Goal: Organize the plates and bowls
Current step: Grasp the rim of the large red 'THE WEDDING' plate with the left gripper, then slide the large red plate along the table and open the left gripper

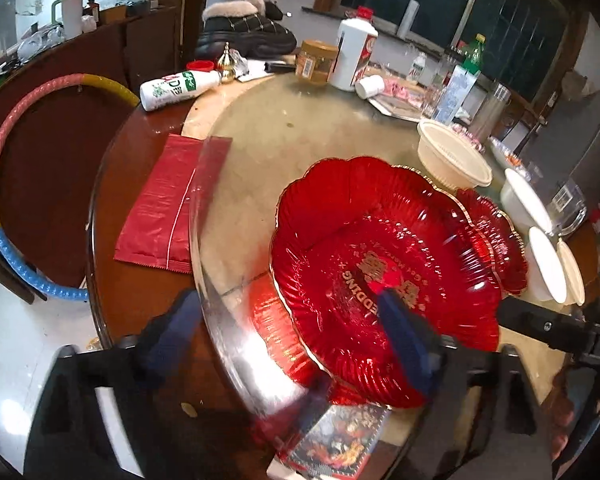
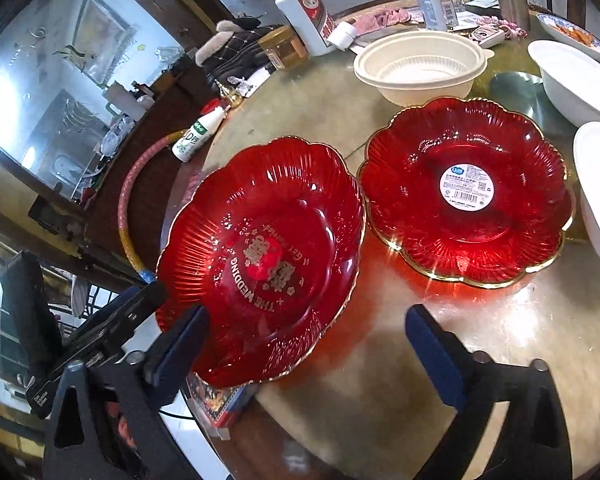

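Both jaws stand wide apart, neither clamped on anything: left gripper (image 1: pixel 292 344) straddles the near-left rim of the wedding plate (image 1: pixel 384 276), one blue finger (image 1: pixel 406 340) over the plate's inside, the other (image 1: pixel 172 332) outside past the glass turntable edge (image 1: pixel 204 248); whether any pad touches the rim I cannot tell (motion blur). Right gripper (image 2: pixel 312 344) hovers at the same plate's near-right edge, its left finger (image 2: pixel 180 348) at the rim, its right finger (image 2: pixel 436 352) over bare turntable. Wedding plate (image 2: pixel 268 256) is red, scalloped, gold-edged, with gold lettering, sitting at the turntable's near edge and overhanging a printed packet (image 2: pixel 216 400). Just right of it, rims almost touching, lies a second red plate (image 2: pixel 464 188) with a white sticker in the middle. Behind that plate: cream plastic bowl (image 2: pixel 420 64). Right of it: white bowls (image 2: pixel 576 80). Left of the wedding plate: red bag (image 1: pixel 164 200) on the wooden table, white bottle (image 1: pixel 176 88) lying down farther back, hoop (image 1: pixel 4 184) beyond the table edge.
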Demonstrator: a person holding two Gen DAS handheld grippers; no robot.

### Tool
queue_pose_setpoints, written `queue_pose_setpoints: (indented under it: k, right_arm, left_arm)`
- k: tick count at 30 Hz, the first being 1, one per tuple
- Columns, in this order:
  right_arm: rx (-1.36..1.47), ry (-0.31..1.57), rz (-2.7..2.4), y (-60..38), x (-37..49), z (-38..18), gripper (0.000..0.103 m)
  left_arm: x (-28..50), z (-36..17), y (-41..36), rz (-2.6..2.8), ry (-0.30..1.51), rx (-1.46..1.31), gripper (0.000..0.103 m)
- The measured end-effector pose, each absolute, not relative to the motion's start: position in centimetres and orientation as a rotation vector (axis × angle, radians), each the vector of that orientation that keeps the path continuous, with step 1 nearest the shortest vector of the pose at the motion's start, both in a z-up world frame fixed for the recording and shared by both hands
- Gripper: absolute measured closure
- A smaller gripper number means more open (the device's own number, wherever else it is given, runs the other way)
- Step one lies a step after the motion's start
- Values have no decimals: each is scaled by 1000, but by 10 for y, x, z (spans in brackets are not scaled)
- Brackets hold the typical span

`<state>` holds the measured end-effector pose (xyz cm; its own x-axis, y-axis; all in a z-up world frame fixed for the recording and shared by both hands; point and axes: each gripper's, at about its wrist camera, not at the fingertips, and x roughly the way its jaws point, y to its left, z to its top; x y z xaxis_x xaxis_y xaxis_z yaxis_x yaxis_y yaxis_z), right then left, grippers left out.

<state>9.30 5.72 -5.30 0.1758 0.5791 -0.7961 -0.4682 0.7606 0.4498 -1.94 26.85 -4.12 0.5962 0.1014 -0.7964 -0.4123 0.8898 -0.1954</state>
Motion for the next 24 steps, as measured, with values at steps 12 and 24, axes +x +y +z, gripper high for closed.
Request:
queue_pose_setpoints:
  k: [12,24]
  right_arm:
    - [89,1165,672,62,105,-74,87]
    - [86,1000,768,53,80,-53,89]
  left_arm:
    - [-2,-70,260,328,950,-422,89]
    - [-38,-45,238,491,792,-394,89]
